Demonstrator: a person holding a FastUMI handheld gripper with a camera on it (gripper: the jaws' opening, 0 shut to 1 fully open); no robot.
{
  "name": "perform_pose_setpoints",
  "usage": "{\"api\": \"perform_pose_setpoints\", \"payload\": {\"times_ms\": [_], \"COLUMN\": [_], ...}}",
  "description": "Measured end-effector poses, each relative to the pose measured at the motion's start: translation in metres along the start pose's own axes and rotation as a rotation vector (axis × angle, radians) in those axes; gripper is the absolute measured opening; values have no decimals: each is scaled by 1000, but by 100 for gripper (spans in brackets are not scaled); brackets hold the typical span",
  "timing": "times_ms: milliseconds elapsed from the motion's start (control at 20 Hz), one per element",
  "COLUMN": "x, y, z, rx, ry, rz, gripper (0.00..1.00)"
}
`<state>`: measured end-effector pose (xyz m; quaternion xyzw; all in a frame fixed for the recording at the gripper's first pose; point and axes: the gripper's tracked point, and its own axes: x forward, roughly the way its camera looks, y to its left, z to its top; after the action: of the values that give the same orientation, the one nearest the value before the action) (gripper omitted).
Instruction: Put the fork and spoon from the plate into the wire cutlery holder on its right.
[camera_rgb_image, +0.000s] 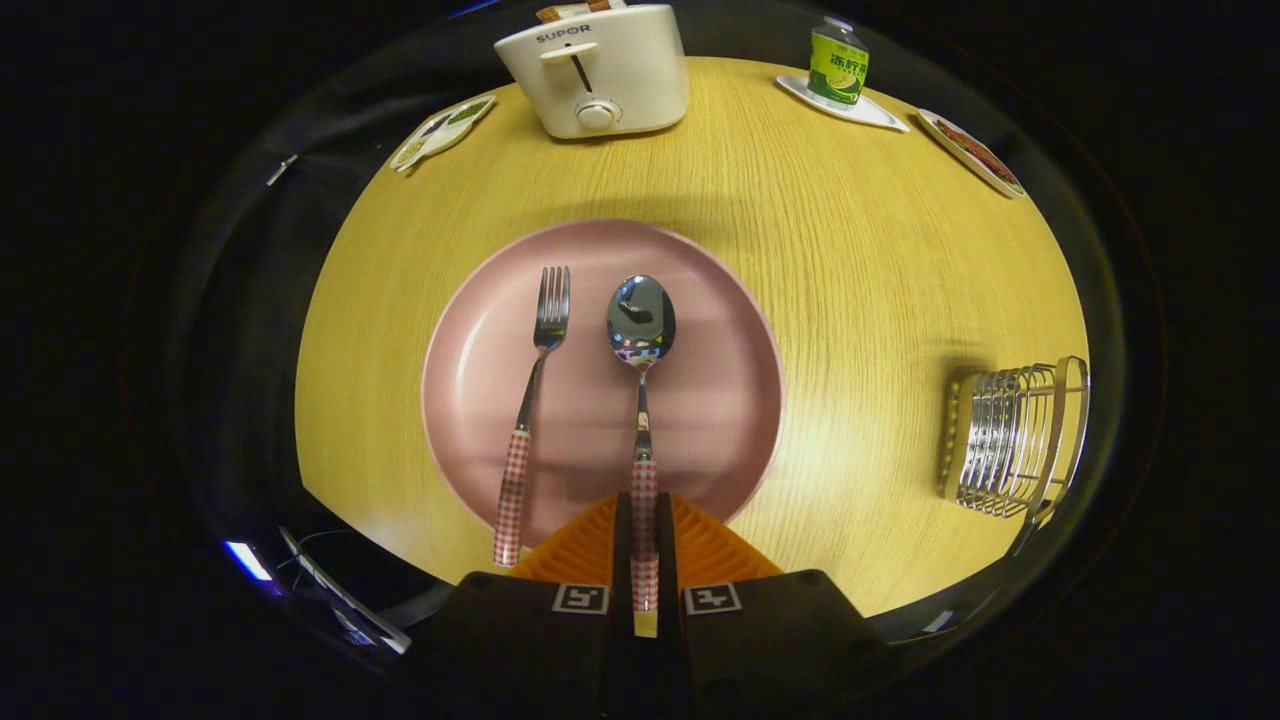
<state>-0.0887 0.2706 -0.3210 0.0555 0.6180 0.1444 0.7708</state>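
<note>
The spoon lay on the pink plate, its polished bowl pointing away from the gripper and its red-and-white checked handle running back between the two fingers, which were closed tight against it on both sides — a firm grasp low on the handle. The fork lay just left of the spoon, roughly parallel, tines away, with the same checked handle reaching over the plate's near rim. The plate sat in the middle of the round wooden bench. The wire cutlery holder stood well to the plate's right near the bench edge, apart from it; the fisheye bend made its shape hard to read. Beyond the plate stood a white toaster, its top cut off, with a small dish to its left, and a green bottle on a white tray beside another dish to the right.
</note>
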Motion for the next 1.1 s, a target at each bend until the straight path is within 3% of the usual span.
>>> {"api": "perform_pose_setpoints", "payload": {"times_ms": [250, 450, 700, 850, 1100], "x": [-53, -119, -176, -186, -174], "y": [-12, -73, -164, -212, -260], "z": [24, 29, 17, -2, -21], "rx": [-48, -187, -334, -430, -526], "ry": [-96, -81, 59, 201, 380], "rz": [66, 31, -56, -118, -138], "gripper": [13, 13, 13, 12, 13]}}
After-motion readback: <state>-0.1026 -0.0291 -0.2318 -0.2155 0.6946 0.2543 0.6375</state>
